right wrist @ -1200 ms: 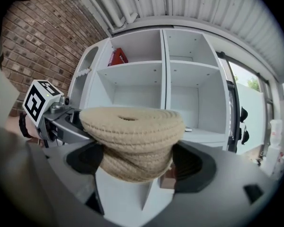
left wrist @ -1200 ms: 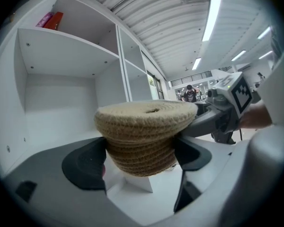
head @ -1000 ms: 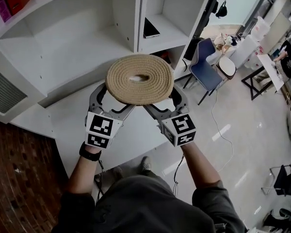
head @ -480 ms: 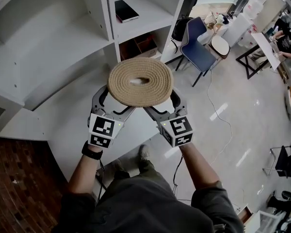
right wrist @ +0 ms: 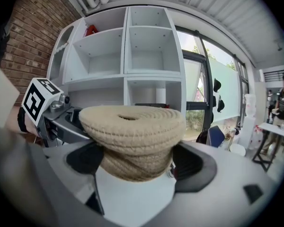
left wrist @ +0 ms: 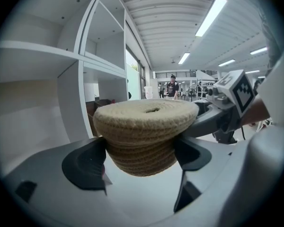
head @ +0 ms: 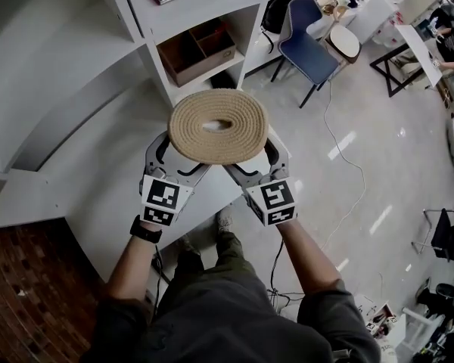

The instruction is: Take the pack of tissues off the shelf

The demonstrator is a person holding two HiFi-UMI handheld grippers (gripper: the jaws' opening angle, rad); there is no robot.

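**Holder drawn back from the shelving**

Since a second ago you've pulled away: the white shelf unit (head: 204,6) has slid up and left in the head view, and a brown box (head: 198,51) in a lower compartment now shows. The only print is the black-and-white square markers on each gripper's cube. The round woven tissue holder (head: 218,125) (left wrist: 144,122) (right wrist: 132,126) hangs clear of the shelf. Your left gripper (head: 178,161) (left wrist: 139,157) and right gripper (head: 256,159) (right wrist: 135,162) each clamp its narrower lower body under the flared top. Beyond lie the glossy pale floor (head: 363,150), a blue chair (head: 306,44) far right and brick (head: 23,293) near left.
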